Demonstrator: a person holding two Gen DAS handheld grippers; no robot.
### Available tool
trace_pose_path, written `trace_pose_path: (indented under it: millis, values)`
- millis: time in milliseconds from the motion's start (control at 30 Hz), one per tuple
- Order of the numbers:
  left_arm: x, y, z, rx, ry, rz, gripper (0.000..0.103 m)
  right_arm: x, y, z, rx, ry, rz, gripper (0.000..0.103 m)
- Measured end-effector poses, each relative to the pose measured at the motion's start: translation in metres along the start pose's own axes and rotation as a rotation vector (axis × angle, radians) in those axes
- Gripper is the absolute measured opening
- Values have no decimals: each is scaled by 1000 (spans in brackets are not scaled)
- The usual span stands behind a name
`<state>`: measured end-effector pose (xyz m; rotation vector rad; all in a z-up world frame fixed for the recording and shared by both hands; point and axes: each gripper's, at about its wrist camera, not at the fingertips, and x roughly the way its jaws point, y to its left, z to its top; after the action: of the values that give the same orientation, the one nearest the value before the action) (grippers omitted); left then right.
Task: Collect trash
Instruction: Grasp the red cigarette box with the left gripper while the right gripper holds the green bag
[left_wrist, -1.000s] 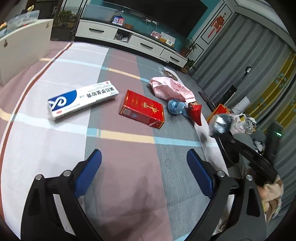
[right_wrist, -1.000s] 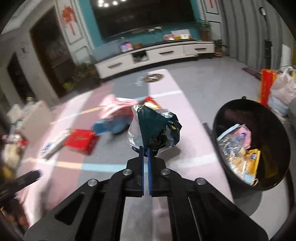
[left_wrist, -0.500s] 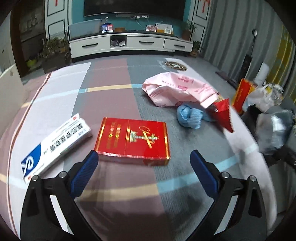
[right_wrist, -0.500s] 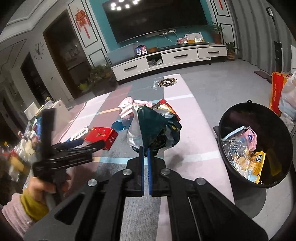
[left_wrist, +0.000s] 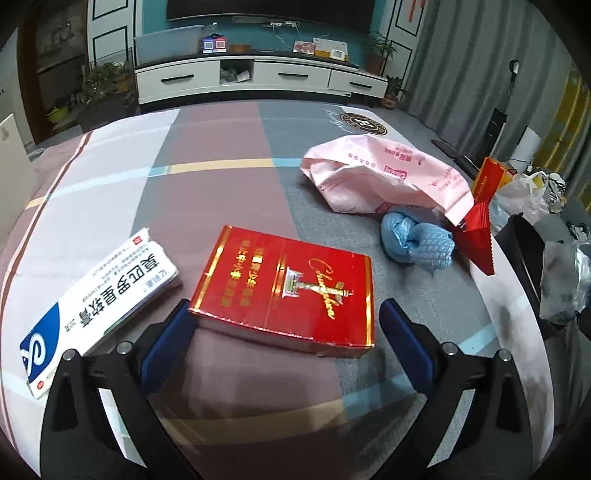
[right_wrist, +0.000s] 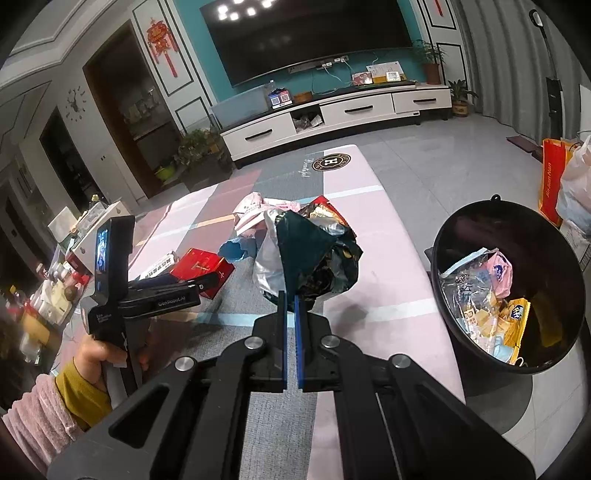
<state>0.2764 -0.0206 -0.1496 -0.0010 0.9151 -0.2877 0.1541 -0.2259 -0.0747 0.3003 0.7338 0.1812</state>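
My left gripper (left_wrist: 283, 320) is open wide, and its blue pads stand on either side of the near end of a red carton (left_wrist: 288, 291) without pressing on it. The carton lies flat on the striped cloth. A white and blue box (left_wrist: 99, 299) lies to its left. Behind it are a pink bag (left_wrist: 384, 177), a blue crumpled wad (left_wrist: 417, 243) and a red wrapper (left_wrist: 478, 236). My right gripper (right_wrist: 290, 295) is shut on a crumpled dark green and silver wrapper (right_wrist: 314, 251), held above the cloth to the left of a black trash bin (right_wrist: 443, 236).
The bin holds several wrappers and stands on the floor off the cloth's right edge. A person's hand in a pink sleeve (right_wrist: 37, 410) holds the left gripper. A white TV cabinet (right_wrist: 332, 114) lines the far wall. Bags (right_wrist: 554, 177) stand beyond the bin.
My left gripper has swung in toward the red carton and dropped lower, so the carton now sits between its open fingers. The right gripper has kept still with the wrapper.
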Motion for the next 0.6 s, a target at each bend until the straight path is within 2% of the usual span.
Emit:
trace_pose_path:
  millis: [67, 100, 333, 433, 467, 500, 567, 600]
  values:
    - [0, 0, 1, -3, -3, -6, 98, 0, 0, 0, -1, 1, 0, 4]
    - [0, 0, 1, -6, -6, -4, 94, 0, -1, 0, 0, 1, 0, 4]
    - [-5, -7, -3, 11, 21, 15, 93, 6, 1, -2, -8, 24, 10, 4]
    - [-16, -10, -10, 19, 35, -7, 93, 8, 2, -3, -23, 44, 27, 5]
    - [-21, -12, -14, 21, 36, -12, 93, 10, 2, -3, -25, 58, 43, 13]
    - [-26, -12, -17, 20, 36, -17, 93, 13, 2, -5, -21, 82, 68, 33]
    - [-35, -11, -21, 4, 34, -33, 93, 16, 2, -7, -1, 110, 90, 59]
    - [-42, -8, -24, -13, 33, -47, 93, 18, 3, -8, 5, 114, 105, 59]
